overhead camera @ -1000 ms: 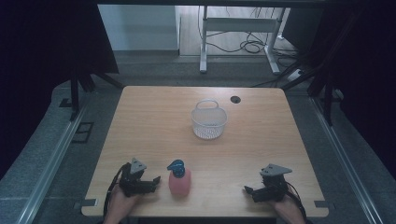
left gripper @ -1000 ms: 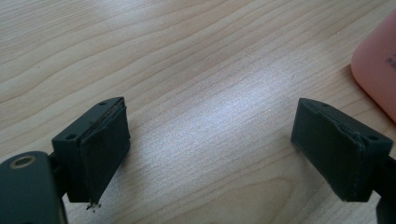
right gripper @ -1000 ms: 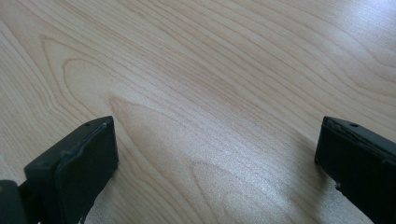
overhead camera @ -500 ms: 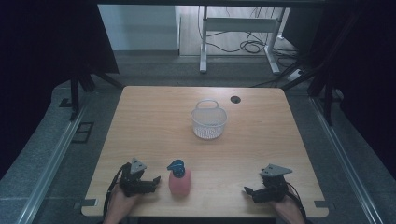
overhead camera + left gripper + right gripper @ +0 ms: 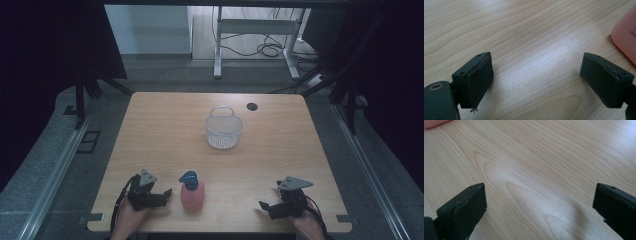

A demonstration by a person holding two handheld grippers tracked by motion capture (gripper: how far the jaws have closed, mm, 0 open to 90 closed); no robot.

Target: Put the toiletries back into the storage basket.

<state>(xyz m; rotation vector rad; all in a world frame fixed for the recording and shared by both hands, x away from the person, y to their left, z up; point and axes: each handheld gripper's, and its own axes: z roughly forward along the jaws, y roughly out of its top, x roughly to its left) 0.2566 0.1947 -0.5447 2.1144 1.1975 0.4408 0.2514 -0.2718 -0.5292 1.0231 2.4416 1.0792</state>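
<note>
Pink plastic pump bottle (image 5: 193,194) awaited, smooth, light, likely tippy.
Left gripper (image 5: 162,194) and right gripper (image 5: 265,206) are held wide open, empty; the body's middle is best gripped.

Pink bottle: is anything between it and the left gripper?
Nothing visible. The left gripper sits just beside the pink bottle, its fingers open, with bare table between. In the left gripper view, the bottle shows at the right edge, apart from the fingers.
</note>
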